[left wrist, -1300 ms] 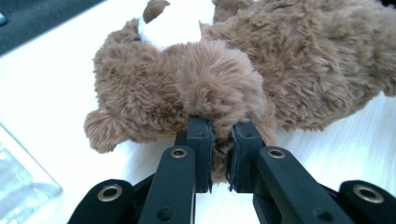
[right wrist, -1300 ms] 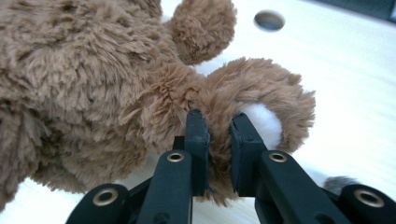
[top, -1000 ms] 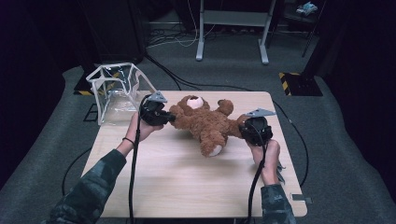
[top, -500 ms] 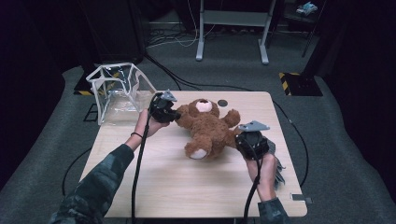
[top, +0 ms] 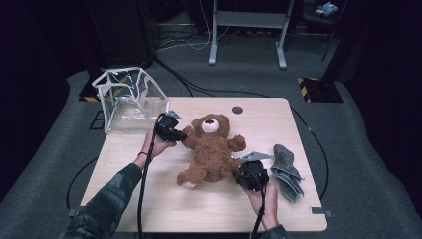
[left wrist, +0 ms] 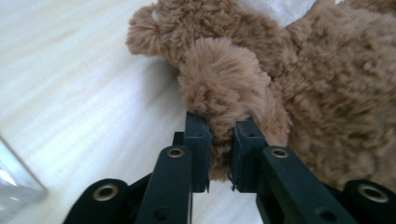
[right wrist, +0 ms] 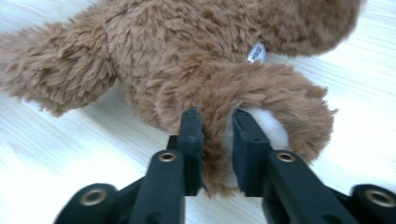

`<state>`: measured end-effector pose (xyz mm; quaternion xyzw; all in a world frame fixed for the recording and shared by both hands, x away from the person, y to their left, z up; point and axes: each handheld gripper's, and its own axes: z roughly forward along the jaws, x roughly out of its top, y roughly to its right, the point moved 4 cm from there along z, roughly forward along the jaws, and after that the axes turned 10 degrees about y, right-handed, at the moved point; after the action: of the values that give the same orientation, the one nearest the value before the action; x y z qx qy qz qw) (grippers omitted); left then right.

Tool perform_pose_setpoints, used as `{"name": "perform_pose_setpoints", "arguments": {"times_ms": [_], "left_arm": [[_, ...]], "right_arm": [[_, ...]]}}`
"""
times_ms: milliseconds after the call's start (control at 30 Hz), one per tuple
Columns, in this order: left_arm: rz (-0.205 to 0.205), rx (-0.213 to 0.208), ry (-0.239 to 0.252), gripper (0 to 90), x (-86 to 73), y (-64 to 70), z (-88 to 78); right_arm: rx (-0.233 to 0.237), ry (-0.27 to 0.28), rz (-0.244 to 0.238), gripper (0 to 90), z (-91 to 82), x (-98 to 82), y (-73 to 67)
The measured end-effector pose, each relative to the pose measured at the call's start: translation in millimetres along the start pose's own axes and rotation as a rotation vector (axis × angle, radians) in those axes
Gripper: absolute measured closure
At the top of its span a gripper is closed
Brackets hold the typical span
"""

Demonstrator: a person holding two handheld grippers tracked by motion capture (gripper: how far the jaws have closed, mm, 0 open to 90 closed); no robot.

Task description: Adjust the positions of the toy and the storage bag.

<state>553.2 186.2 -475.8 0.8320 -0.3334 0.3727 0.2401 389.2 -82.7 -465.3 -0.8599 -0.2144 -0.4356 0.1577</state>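
While both grippers pinch the teddy bear point(top: 211, 149), the right gripper view reveals its tag point(right wrist: 256, 52).

On the desk point(top: 149, 199) the teddy bear point(top: 211, 149) lies mid-desk between the left tool point(top: 180, 134) at its arm and the right tool point(top: 238, 174) at its leg, a folded cloth point(top: 286, 167) to its right, a clear bag point(top: 127, 99) at the far left corner.

Nothing readable — the teddy bear's point(right wrist: 201, 56) small white tag point(right wrist: 256, 52) carries print, seemingly too blurred to read.
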Motion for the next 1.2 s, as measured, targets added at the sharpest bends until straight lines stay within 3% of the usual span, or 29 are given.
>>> {"name": "perform_pose_setpoints", "arguments": {"times_ms": [33, 100, 167, 267, 367, 500, 600, 700, 900, 1200], "left_arm": [[-0.013, 0.002, 0.008, 75.6, -0.3, -1.0, -1.3], [-0.040, 0.009, 0.028, 67.4, 0.6, -2.7, -6.1], [-0.074, 0.022, 0.039, 51.3, 1.5, -3.3, -10.5], [-0.085, 0.033, 0.035, 34.0, 1.8, -0.2, -12.3], [-0.108, 0.056, 0.063, 25.1, 5.6, 2.7, -15.3], [-0.104, 0.081, 0.075, 19.3, 10.5, 7.7, -19.2], [-0.131, 0.080, 0.085, 15.5, 16.6, 11.5, -23.0], [-0.133, 0.088, 0.110, 13.1, 26.3, 15.9, -29.1], [-0.126, 0.114, 0.146, 6.7, 45.6, 31.4, -33.5], [-0.113, 0.128, 0.133, 0.0, 73.9, 65.4, -22.0]], "right_arm": [[-0.009, -0.003, 0.006, 66.6, -0.4, 0.2, 1.6], [0.021, 0.020, 0.011, 61.5, -2.9, 1.1, 4.4], [0.015, 0.033, 0.028, 49.1, -7.0, 2.0, 8.6], [0.022, 0.054, 0.038, 29.4, -11.2, 1.5, 11.3], [0.016, 0.078, 0.058, 15.5, -15.3, -1.3, 12.9], [-0.002, 0.113, 0.072, 7.3, -21.6, -10.7, 20.4], [-0.030, 0.110, 0.093, 0.2, -23.8, -23.2, 26.4], [-0.056, 0.101, 0.078, 0.0, -23.2, -37.7, 31.8], [-0.090, 0.056, 0.097, 0.0, -14.5, -68.9, 41.6], [-0.164, -0.011, 0.097, 0.0, 2.0, -98.6, 58.3]]}}
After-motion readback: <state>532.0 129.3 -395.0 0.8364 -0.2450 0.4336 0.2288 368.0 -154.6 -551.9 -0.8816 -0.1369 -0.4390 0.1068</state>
